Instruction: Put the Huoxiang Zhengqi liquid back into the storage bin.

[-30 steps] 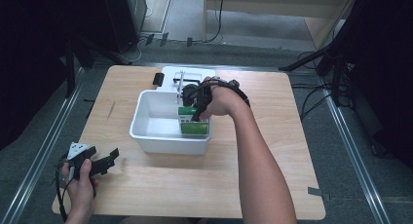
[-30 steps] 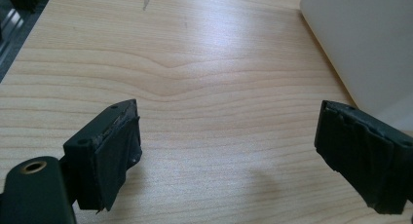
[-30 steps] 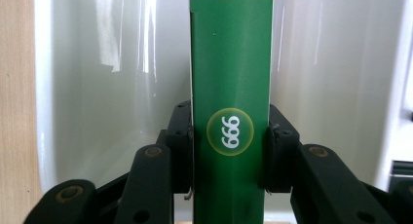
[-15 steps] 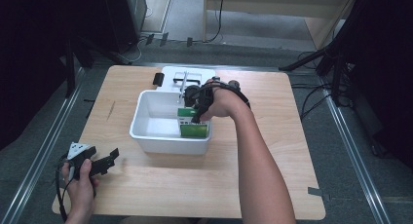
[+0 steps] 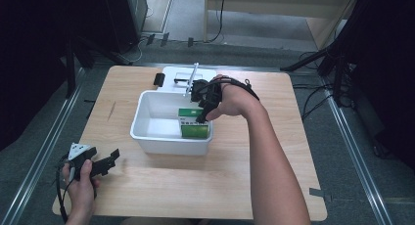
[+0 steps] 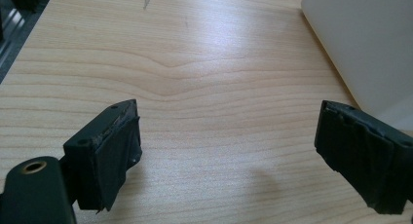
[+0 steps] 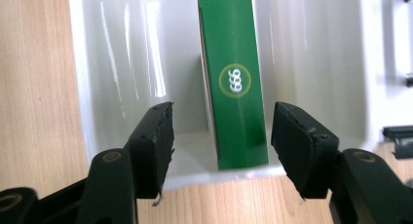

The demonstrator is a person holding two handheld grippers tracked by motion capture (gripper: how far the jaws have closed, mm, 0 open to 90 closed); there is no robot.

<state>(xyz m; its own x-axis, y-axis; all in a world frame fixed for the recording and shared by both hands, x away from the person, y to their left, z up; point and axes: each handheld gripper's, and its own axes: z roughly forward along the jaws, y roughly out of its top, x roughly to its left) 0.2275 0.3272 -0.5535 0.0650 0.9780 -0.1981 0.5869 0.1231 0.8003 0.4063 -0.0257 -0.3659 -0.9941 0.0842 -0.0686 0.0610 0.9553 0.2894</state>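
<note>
A green box (image 5: 194, 126) stands on its edge inside the white bin (image 5: 147, 132), against the bin's right end. My right gripper (image 5: 202, 112) hovers just above it, and its jaws have just been opening. In the right gripper view the green box (image 7: 234, 83) sits between the jaws of the right gripper (image 7: 220, 131) with a gap on each side, and neither pad touches it. My left gripper (image 5: 108, 160) rests low at the table's front left corner. In the left gripper view the left gripper (image 6: 226, 151) stands open over bare wood.
Behind the bin lies a white base (image 5: 188, 74) with a metal rod on it, and a small black object (image 5: 158, 79) sits to its left. In the left gripper view the bin's wall (image 6: 360, 44) rises at the upper right. The wooden table (image 5: 195, 186) has free room in front.
The right gripper's jaws have parted from the green box and the hand has lifted slightly. The box stays in the bin. The left hand has not moved.
</note>
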